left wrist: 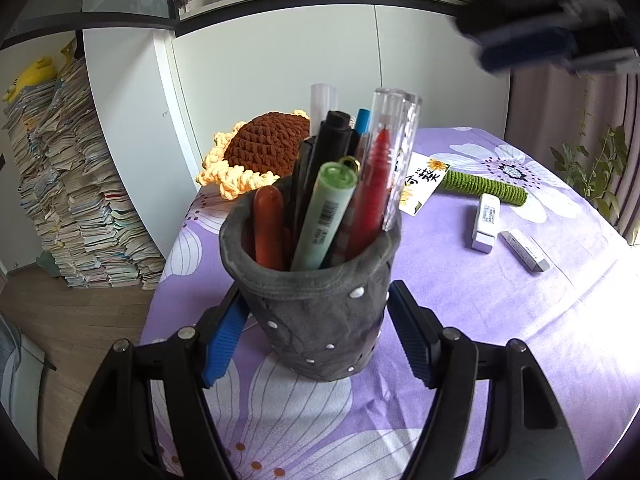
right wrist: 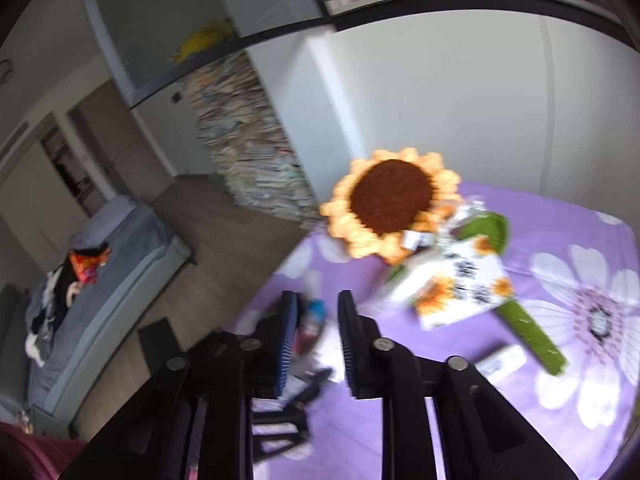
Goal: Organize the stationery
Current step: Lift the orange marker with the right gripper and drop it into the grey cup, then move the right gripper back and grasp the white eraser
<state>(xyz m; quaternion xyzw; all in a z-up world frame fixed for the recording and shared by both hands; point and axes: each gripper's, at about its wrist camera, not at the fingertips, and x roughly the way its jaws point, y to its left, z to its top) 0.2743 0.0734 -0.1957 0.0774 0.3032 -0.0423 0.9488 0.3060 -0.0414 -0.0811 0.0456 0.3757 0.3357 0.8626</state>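
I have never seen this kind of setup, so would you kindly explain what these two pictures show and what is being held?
There is no robot: a person holds a two-finger tool in each hand, each with a wide-angle camera looking along its fingers.

The left camera shows the left tool clamped around a grey pen holder full of pens, standing on a purple flowered tablecloth. Nearby lie two erasers, a crocheted sunflower and a card.

The right camera, blurred, looks down on the same table. The right tool is open and holds nothing; the pens show below its fingers.
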